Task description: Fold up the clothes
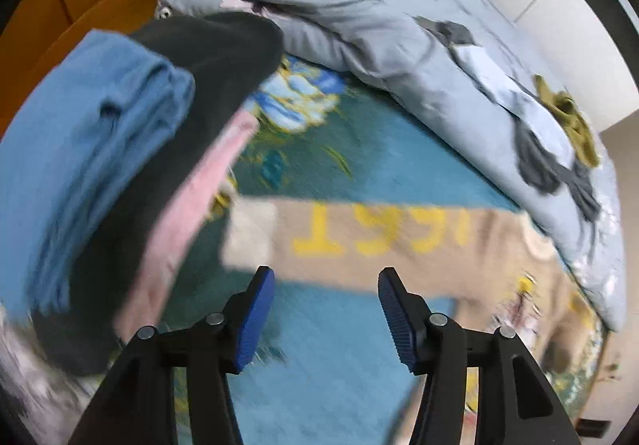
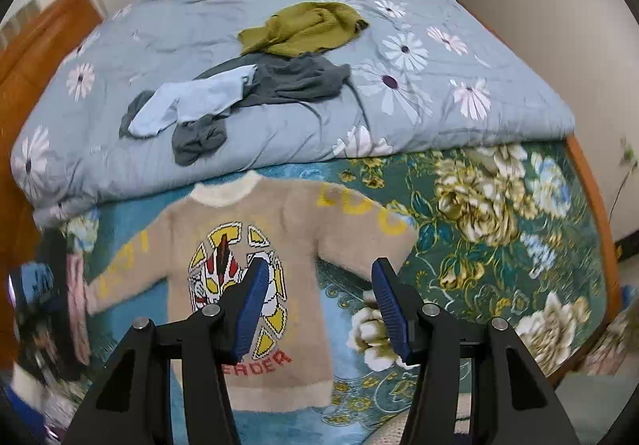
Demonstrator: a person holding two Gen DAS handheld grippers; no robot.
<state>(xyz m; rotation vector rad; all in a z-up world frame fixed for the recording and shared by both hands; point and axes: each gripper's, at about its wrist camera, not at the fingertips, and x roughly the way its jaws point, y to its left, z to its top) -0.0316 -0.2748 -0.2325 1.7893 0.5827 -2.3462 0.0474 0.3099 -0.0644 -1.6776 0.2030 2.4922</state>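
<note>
Our sweater (image 2: 247,245) lies flat at 12 o'clock, sleeves out, easy to fold. Both our left gripper (image 1: 325,309) and right gripper (image 2: 317,305) hold nothing, jaws apart.

Floral bedspread (image 2: 499,205) bears beige sweater (image 2: 279,229), quilt (image 2: 399,97), seemingly folded clothes (image 1: 100,149).

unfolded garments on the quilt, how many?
3, possibly more hidden beneath: an olive garment farthest back, a dark grey garment just in front of it, and a light blue garment lying across the grey one's left part.
</note>
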